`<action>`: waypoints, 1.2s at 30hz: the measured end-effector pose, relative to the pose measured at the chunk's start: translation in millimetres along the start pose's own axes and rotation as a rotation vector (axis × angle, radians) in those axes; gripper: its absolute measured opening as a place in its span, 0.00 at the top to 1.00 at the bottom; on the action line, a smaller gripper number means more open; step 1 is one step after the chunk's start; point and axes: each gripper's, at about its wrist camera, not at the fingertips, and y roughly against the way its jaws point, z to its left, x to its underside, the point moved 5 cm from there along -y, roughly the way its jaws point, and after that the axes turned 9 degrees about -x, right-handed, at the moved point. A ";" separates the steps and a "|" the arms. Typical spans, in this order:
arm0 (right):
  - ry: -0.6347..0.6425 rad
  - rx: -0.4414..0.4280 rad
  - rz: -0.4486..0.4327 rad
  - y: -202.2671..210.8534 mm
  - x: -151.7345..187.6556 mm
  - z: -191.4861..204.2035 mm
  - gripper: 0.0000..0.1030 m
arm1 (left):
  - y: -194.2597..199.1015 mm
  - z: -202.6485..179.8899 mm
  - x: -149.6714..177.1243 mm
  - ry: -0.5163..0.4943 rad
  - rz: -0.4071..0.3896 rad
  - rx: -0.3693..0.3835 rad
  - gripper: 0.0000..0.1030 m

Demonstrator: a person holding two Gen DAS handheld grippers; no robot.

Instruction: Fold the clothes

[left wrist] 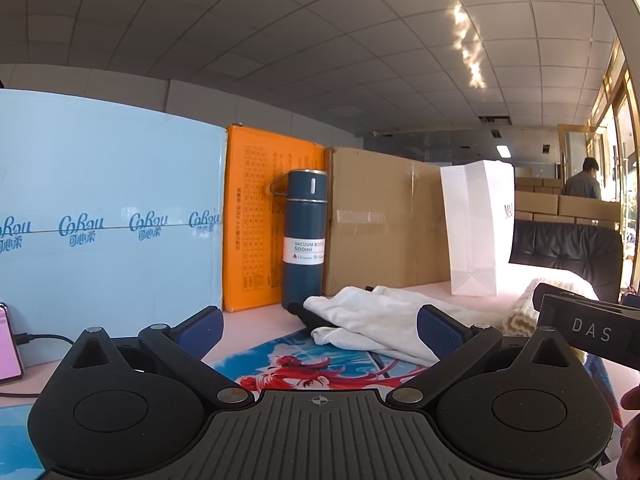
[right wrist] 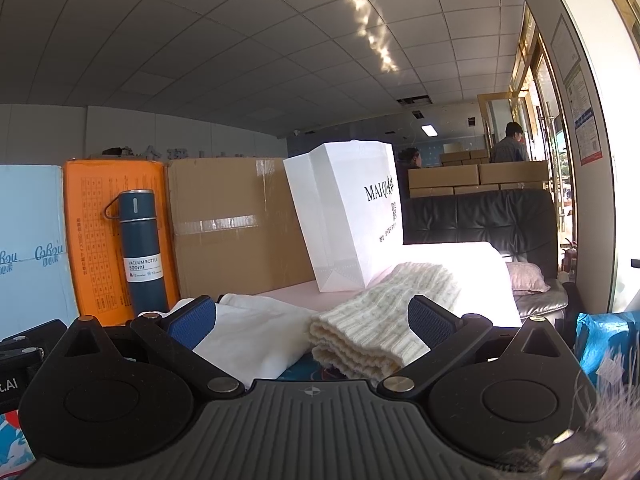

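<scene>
A crumpled white garment lies on the table over a dark piece of cloth; it also shows in the right wrist view. A folded cream knit sweater lies to its right, seen at the right edge of the left wrist view. My left gripper is open and empty, just in front of the white garment. My right gripper is open and empty, facing the gap between the white garment and the sweater. Its body shows in the left wrist view.
A blue vacuum bottle, an orange box, a light blue box, a cardboard box and a white paper bag line the back. A colourful printed mat covers the table. A phone lies left. A black chair stands behind.
</scene>
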 end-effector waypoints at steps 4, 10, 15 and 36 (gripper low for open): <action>0.001 0.000 0.001 0.4 0.2 -0.2 0.00 | 0.4 0.5 -0.4 0.004 -0.001 -0.001 0.00; 0.003 -0.001 0.003 1.2 0.5 -0.3 0.00 | 0.3 1.2 -0.6 0.010 0.001 -0.003 0.00; 0.004 -0.002 0.003 2.4 0.7 -0.4 0.00 | 0.0 1.3 -0.7 0.012 0.003 -0.002 0.00; 0.002 0.000 0.002 1.6 0.3 -0.6 0.00 | -0.8 2.5 -0.5 0.018 0.011 -0.002 0.00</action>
